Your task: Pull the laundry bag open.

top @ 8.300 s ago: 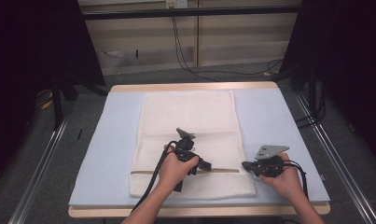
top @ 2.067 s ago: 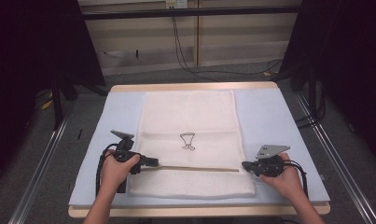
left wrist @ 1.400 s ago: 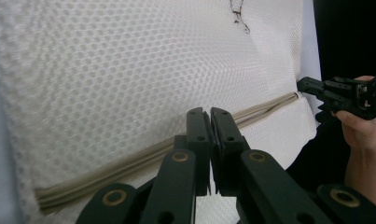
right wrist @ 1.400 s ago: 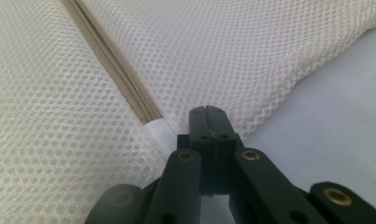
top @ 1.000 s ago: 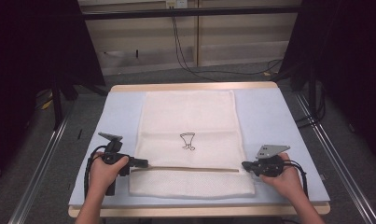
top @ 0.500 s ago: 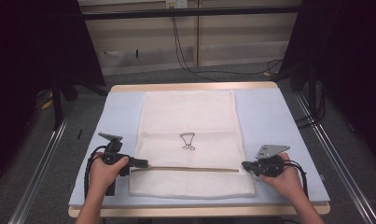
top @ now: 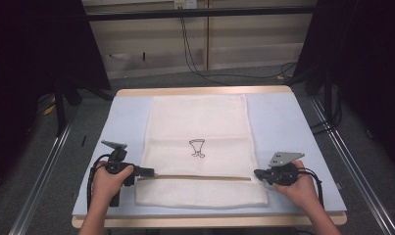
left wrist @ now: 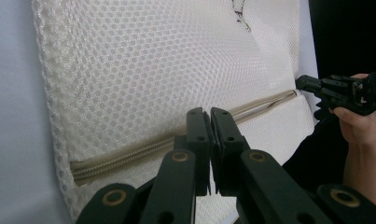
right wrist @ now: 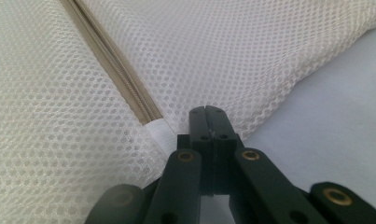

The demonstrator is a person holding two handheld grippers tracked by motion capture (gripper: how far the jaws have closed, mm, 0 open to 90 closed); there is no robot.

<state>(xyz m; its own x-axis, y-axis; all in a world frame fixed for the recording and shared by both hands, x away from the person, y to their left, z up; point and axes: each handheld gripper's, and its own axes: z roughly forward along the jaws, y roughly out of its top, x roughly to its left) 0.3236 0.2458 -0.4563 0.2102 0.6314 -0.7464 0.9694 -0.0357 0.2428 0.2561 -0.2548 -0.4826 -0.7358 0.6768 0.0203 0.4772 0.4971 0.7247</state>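
My left tongs [top: 147, 172] have dragged the zip [top: 200, 177] from mid-bag [top: 200, 127] to its left end, so it looks fully run, both tongs clamped, right [top: 258, 174] pinning the bag's right edge.

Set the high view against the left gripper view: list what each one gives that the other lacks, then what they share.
High view: the whole mesh bag lying flat on the blue table, the complete black drawing on it, and the left tool at one end of the zipper. Left gripper view: the honeycomb weave up close, the zipper's teeth, and that tool's own jaws pressed shut. Shared: the bag, the zipper line, and the right tool at the zipper's far end.
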